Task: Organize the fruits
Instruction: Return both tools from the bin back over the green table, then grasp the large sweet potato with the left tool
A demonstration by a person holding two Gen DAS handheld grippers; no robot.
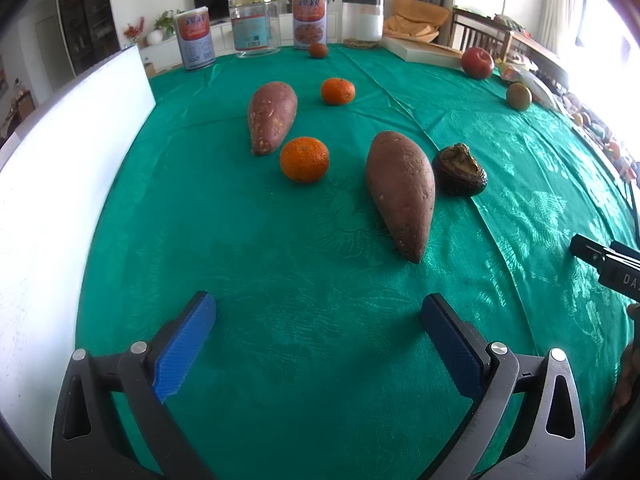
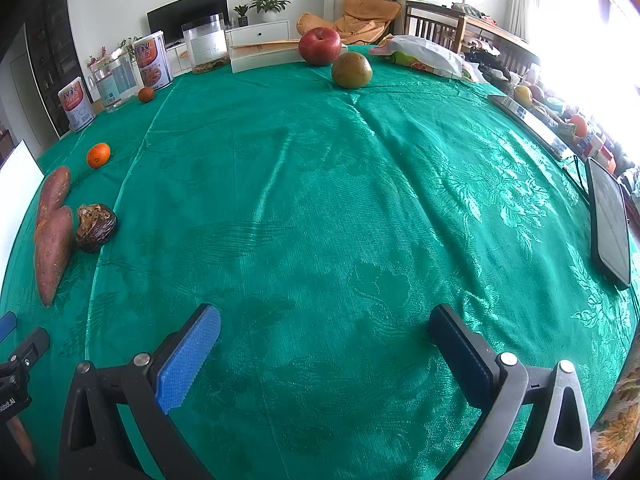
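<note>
On the green tablecloth (image 1: 304, 240) lie two sweet potatoes (image 1: 402, 190) (image 1: 271, 116), two tangerines (image 1: 304, 159) (image 1: 337, 91) and a dark shrivelled fruit (image 1: 460, 170). A red apple (image 1: 477, 63) and a greenish-brown fruit (image 1: 519, 96) sit at the far right, and a small dark-orange fruit (image 1: 318, 50) lies by the cans. My left gripper (image 1: 318, 312) is open, empty, short of the near sweet potato. In the right wrist view the apple (image 2: 319, 45) and the greenish fruit (image 2: 351, 70) are far ahead; my right gripper (image 2: 324, 322) stands open over bare cloth.
A white board (image 1: 60, 184) stands along the left edge. Cans (image 1: 195, 38) and clear jars (image 1: 254, 26) line the far edge beside a flat box (image 1: 420, 51). A tablet (image 2: 610, 222), a bag (image 2: 424, 54) and clutter occupy the right side.
</note>
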